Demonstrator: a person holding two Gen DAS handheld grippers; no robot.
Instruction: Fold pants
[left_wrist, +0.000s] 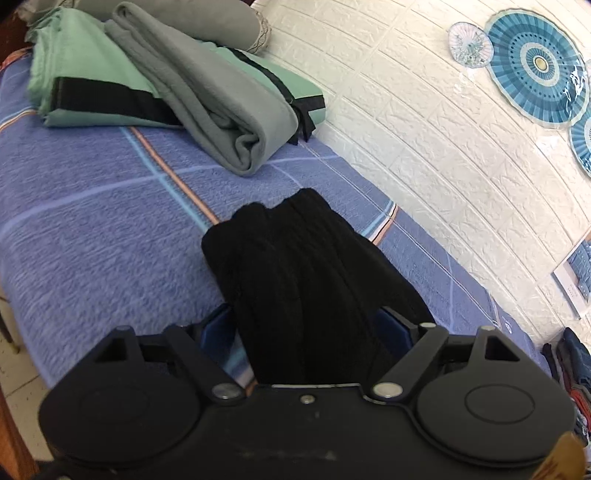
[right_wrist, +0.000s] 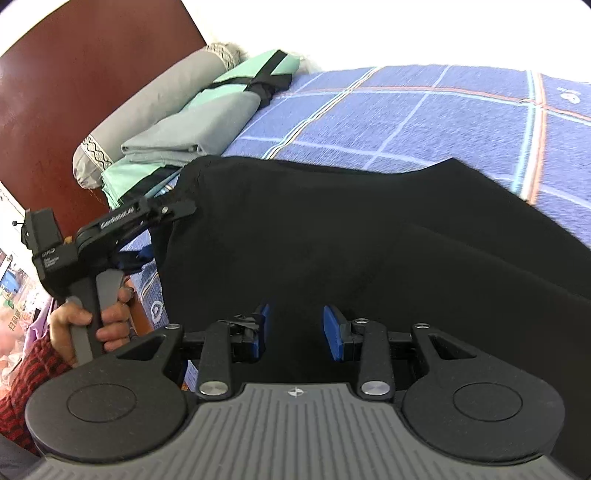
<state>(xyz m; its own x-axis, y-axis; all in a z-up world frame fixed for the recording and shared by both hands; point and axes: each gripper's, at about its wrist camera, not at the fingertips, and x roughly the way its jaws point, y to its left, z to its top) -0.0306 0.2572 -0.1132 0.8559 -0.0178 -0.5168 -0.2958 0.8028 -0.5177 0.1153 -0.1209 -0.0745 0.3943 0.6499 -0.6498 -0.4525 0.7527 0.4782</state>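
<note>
Lying bunched in soft ribbed folds, black pants (left_wrist: 310, 266) cross a woven plaid bedspread (left_wrist: 92, 229).

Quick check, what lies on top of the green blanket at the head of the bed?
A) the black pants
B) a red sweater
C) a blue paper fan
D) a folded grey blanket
D: the folded grey blanket lies across the green blanket, while the black pants are nearer, on the blue checked bedspread.

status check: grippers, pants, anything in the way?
Left hand-held gripper wide, black pants bunched between pads. Right hand-held gripper part open over pants. Folded grey blanket beyond, clear.
</note>
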